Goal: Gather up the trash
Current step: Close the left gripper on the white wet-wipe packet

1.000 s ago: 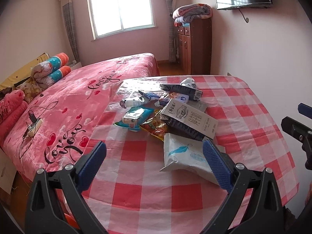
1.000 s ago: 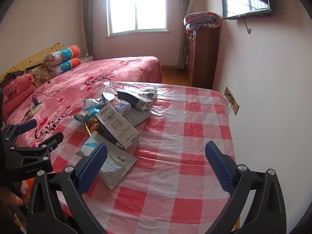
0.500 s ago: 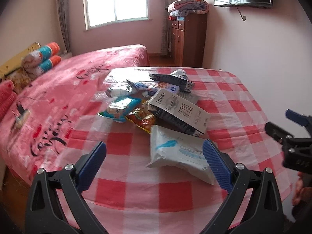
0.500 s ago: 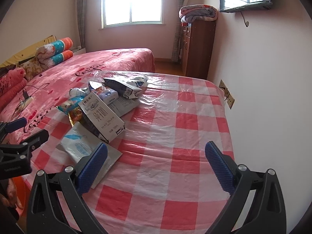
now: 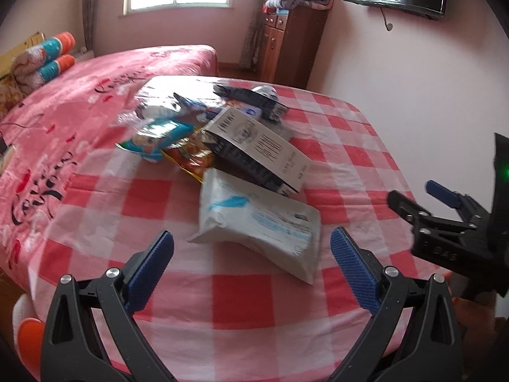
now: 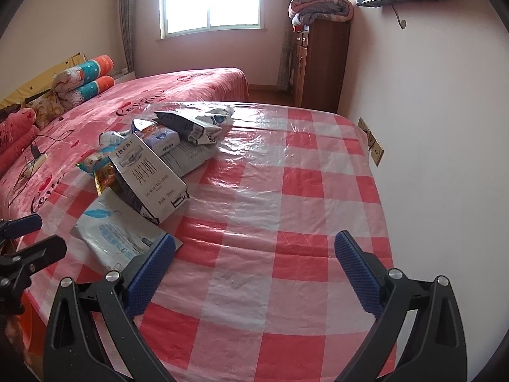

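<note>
The white pouch (image 5: 259, 222) is lying at the near edge of the trash pile (image 5: 206, 130), and it is looming larger in my left view than it was a second ago, so I am closing in on it. I take that as the approach to the first pick; nothing is collected yet. It is sitting just ahead of my left gripper (image 5: 251, 265), roughly centred between the wide-spread jaws, which are holding nothing. A carton (image 5: 254, 149) is leaning across its far end. My right gripper (image 6: 254, 269) is also gaping wide and empty, hovering over bare checked cloth (image 6: 302, 191), with the pouch off beside its left pad. The bed (image 5: 79, 95) is running alongside the table.
</note>
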A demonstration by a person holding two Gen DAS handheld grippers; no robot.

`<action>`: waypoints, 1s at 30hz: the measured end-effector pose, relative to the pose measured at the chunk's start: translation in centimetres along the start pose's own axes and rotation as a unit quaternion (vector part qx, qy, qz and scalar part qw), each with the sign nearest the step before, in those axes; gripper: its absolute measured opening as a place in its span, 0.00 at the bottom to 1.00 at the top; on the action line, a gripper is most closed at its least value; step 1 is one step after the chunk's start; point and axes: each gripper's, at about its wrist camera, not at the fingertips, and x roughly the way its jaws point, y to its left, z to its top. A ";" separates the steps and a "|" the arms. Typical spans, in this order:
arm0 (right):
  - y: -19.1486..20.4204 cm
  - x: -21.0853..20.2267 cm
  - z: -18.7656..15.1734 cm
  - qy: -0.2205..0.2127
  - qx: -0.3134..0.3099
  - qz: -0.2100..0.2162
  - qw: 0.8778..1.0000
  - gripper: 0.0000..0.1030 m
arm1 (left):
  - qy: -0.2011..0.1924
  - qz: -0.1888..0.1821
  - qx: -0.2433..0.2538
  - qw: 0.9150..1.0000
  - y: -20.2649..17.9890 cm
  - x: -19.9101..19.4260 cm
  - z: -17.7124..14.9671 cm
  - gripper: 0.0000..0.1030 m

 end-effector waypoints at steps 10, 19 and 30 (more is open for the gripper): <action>-0.4 0.9 -0.4 -0.003 -0.011 -0.016 1.000 0.96 | 0.044 -0.055 -0.046 0.996 -0.7 1.9 -0.2 0.96; -0.9 1.2 -0.6 -0.001 -0.010 -0.017 1.000 0.96 | 0.054 -0.038 -0.055 0.996 -2.0 3.8 0.9 0.96; -1.8 1.6 -1.3 0.005 0.000 -0.010 1.000 0.96 | 0.055 0.014 -0.051 0.997 -3.2 6.4 2.8 0.96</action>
